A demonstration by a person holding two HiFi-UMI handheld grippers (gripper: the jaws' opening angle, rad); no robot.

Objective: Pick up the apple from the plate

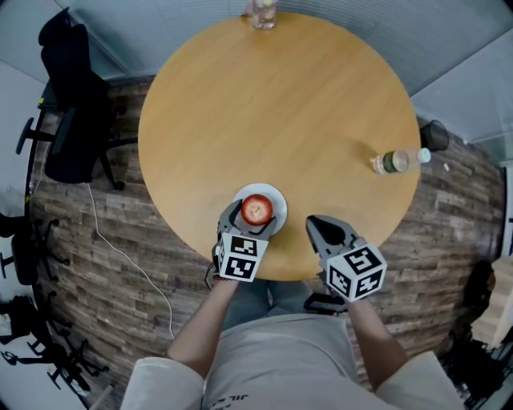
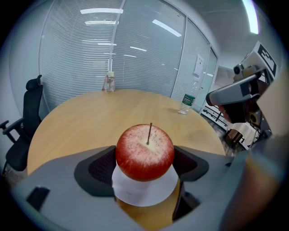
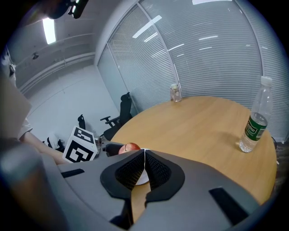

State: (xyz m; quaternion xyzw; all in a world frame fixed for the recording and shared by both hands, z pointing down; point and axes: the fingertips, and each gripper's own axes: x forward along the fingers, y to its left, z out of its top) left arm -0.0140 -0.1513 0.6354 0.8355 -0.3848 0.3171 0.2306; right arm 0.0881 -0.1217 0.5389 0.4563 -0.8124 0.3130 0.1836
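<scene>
Clamping the apple (image 2: 145, 152) is the left tool (image 2: 145, 163); bottle label (image 3: 252, 127) illegible.

Middle of the table (image 1: 280, 104) is wide open, tons of room to pass. Only stuff in the way: a water bottle (image 1: 397, 161) standing near the rim at 3 o'clock and a small jar (image 1: 262, 12) at 12. At 6, the left gripper (image 1: 256, 210) jaws hug both sides of the apple (image 1: 256, 207) on its plate (image 1: 278, 202). The right gripper (image 1: 312, 221), jaws together, sits just beside the plate at its 3 o'clock.
</scene>
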